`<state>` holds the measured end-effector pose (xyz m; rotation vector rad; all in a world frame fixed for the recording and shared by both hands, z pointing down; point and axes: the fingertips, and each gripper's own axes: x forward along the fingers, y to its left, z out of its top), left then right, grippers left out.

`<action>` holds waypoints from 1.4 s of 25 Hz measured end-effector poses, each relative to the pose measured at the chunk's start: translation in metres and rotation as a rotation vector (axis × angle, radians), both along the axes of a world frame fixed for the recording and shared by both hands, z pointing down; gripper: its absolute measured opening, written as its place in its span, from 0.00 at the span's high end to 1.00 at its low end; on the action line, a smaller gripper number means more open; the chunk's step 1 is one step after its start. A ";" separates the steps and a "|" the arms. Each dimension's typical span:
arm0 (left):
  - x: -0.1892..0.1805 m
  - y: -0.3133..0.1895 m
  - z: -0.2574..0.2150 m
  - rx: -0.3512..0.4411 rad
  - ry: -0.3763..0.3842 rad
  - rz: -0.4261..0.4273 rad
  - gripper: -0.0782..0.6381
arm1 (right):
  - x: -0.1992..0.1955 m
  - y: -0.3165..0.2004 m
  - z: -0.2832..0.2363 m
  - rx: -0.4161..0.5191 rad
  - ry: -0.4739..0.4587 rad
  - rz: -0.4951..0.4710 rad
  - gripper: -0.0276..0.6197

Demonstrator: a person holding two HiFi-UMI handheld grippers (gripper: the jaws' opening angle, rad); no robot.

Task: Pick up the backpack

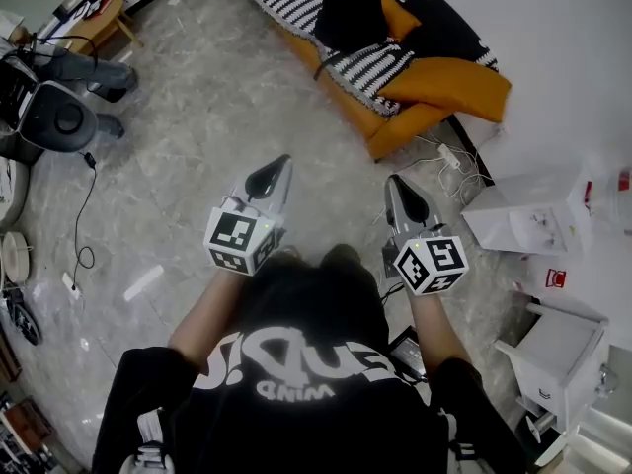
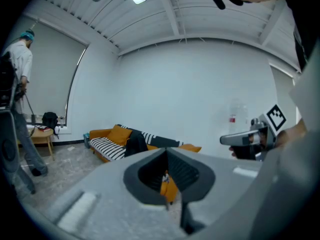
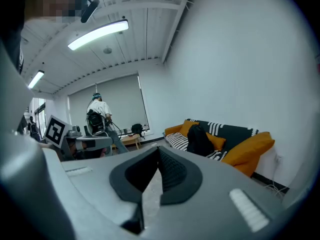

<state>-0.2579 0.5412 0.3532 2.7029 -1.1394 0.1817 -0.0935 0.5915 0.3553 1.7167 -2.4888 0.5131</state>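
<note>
- Head view: the black backpack (image 1: pixel 351 13) sits on the orange sofa (image 1: pixel 400 131) at 12 o'clock, well apart from both grippers.
- The left gripper (image 1: pixel 279 169) and right gripper (image 1: pixel 398 188) have their fingers pressed together on nothing.
- Risk: fingers arriving unopened would shove the soft backpack into the cushions, and the floor cables (image 1: pixel 444 161) at 2 o'clock could snag a foot.
- The contents of the white box (image 1: pixel 528 215) at 3 o'clock cannot be told.

Left gripper (image 2: pixel 167 159) jaws together, nothing between them. Past the tips: orange sofa (image 2: pixel 107 146) against the white wall, black backpack (image 2: pixel 135 144) sitting on its striped seat. Right gripper (image 2: pixel 227 140) level at right. Person (image 2: pixel 17 69) standing far left beside a small wooden table (image 2: pixel 42 134).
</note>
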 end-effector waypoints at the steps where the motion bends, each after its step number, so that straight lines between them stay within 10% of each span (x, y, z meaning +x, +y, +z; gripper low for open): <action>1: -0.005 -0.002 0.003 0.001 -0.003 0.010 0.89 | -0.005 -0.001 0.002 0.002 -0.002 0.015 0.96; 19: -0.006 -0.108 0.031 -0.045 0.002 0.033 0.89 | -0.018 -0.103 0.028 -0.020 -0.013 0.014 0.96; 35: 0.120 -0.320 0.002 -0.059 0.059 -0.005 0.89 | 0.103 -0.317 0.002 -0.019 -0.006 -0.065 0.96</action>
